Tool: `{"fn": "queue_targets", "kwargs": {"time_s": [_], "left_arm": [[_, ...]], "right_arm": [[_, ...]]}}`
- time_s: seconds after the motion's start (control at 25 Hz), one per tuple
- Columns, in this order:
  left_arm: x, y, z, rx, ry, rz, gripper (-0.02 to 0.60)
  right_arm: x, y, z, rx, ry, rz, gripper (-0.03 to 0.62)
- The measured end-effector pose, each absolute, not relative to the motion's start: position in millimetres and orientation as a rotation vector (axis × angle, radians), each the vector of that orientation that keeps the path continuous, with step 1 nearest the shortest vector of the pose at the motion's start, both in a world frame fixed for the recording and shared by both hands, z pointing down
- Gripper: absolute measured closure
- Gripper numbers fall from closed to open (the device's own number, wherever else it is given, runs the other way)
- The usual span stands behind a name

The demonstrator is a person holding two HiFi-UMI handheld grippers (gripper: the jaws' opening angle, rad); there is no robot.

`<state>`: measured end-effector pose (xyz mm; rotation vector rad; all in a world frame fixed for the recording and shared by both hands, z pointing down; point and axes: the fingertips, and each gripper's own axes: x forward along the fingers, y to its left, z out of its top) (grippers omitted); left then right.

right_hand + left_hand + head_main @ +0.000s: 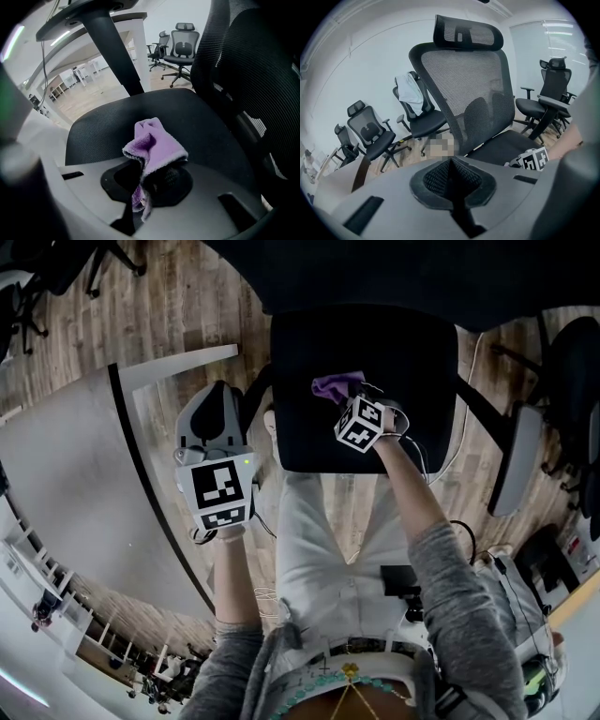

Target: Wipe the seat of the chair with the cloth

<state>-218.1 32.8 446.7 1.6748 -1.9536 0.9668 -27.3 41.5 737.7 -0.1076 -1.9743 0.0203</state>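
Above seat (pixel 305 432), right tool (pixel 142 182) clamps cloth (pixel 157 140).

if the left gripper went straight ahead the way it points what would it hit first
Probably the mesh backrest of the nearest chair, low down near the seat, though depth is hard to judge here.

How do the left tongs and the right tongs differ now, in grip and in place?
The left tongs are shut on nothing; the right tongs are shut on the purple cloth. The right tongs are over the chair seat; the left tongs are beside it. Both are shut.
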Motion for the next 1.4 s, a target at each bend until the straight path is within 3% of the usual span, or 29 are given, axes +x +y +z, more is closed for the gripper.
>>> {"fn": "queue_targets", "kwargs": {"time_s": [1.4], "left_arm": [[-219.6,31.5,445.1,1.666,-1.961,0.991,0.578]], "right_arm": [[75.7,-6.9,742.7,0.04,-1.894,0.049,0.546]]}}
